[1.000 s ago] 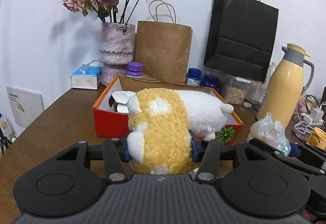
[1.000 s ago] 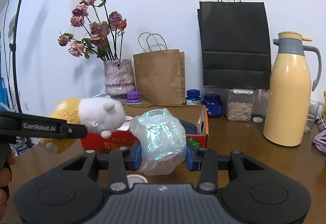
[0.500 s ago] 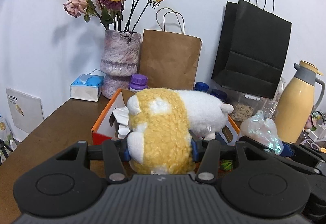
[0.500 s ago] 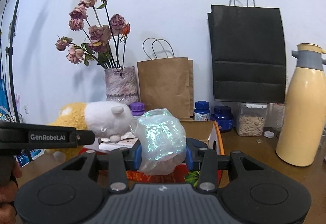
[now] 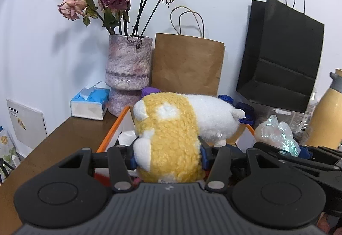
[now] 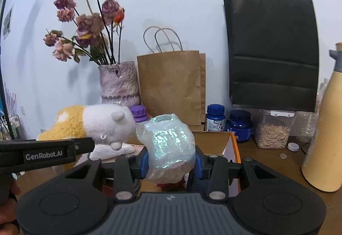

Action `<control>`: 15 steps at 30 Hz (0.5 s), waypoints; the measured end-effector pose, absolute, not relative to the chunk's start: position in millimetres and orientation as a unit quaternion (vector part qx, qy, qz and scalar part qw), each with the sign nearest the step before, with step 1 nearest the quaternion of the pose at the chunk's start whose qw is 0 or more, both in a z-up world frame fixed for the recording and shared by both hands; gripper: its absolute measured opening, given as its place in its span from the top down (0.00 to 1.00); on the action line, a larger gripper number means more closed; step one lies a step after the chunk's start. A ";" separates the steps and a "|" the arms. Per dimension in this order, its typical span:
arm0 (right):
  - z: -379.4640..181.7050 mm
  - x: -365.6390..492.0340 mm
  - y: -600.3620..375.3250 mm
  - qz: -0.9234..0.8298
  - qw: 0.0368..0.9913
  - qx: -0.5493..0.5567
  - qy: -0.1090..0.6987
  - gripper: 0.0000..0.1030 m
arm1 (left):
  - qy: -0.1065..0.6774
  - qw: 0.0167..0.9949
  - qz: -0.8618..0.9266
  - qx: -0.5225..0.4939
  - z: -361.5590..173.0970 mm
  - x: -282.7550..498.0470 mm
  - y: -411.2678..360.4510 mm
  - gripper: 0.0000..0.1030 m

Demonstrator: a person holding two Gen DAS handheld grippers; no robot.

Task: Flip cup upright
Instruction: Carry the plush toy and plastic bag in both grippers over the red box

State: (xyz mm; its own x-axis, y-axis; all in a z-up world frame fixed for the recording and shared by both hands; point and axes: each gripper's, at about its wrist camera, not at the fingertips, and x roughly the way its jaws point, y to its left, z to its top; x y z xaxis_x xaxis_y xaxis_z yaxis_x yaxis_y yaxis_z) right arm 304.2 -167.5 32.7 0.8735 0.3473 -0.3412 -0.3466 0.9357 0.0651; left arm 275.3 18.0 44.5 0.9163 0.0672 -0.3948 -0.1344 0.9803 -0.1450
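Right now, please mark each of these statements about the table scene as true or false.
1. The left tool grips a yellow and white plush toy. True.
2. The right tool is empty. False: it is shut on a shiny crumpled plastic bag.
3. The vase holds dried roses. True.
4. The black paper bag lies flat on the table. False: it stands upright against the wall.
5. An orange box is open below both tools. True.
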 end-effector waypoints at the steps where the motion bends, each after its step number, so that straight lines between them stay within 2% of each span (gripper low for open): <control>1: 33.0 310.0 -166.5 0.181 0.967 -0.001 0.180 0.61 | 0.197 0.975 0.054 -0.082 43.6 281.0 18.8 0.50; 15: 21.4 375.0 -150.7 0.192 0.956 -0.018 0.220 0.61 | 0.217 0.972 0.066 -0.051 22.8 346.9 25.6 0.50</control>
